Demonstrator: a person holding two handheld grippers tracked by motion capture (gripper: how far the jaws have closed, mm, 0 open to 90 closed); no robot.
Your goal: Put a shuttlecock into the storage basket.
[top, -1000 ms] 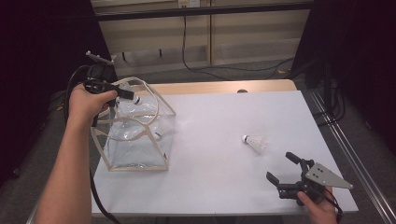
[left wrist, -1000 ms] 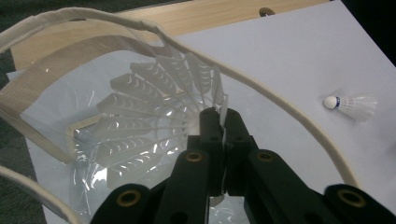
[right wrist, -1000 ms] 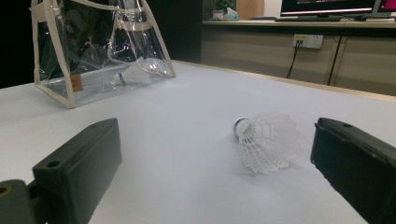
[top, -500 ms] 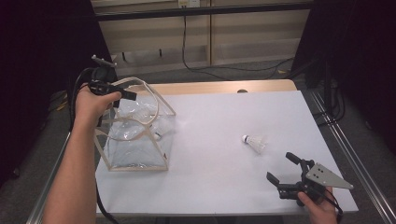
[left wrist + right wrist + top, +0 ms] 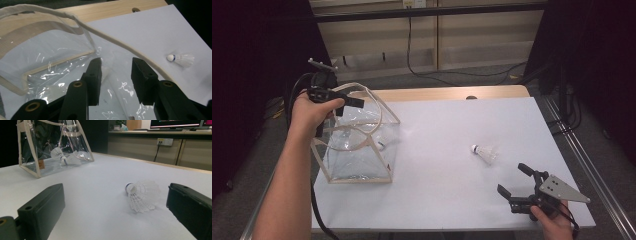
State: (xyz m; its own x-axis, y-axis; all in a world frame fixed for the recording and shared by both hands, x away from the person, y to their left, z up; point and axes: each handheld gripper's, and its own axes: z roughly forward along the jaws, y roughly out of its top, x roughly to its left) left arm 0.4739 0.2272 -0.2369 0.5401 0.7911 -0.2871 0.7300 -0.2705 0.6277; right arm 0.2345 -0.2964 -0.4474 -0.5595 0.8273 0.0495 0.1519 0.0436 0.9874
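Note:
A clear plastic bag (image 5: 357, 150) with cream edging and handles stands at the table's left. Two white shuttlecocks (image 5: 65, 157) lie inside it. My left gripper (image 5: 349, 102) hovers over the bag's mouth. In the left gripper view its jaws (image 5: 116, 62) have just been opening and hold nothing; the bag (image 5: 50, 62) lies below them. Another shuttlecock (image 5: 484, 152) lies on its side on the white table at the right. My right gripper (image 5: 512, 178) rests open near the front edge, pointing at that shuttlecock (image 5: 141, 195), a short way off.
The white tabletop (image 5: 447, 125) has a wooden strip (image 5: 437, 93) along its far edge. Cables run over the floor behind it. A metal rail (image 5: 592, 170) runs along the right side. In the right gripper view a counter (image 5: 160, 142) with a wall socket stands beyond the table.
My left gripper's jaws went from shut to open, and the hand rose slightly above the bag's mouth. The right gripper and the loose shuttlecock stayed put.

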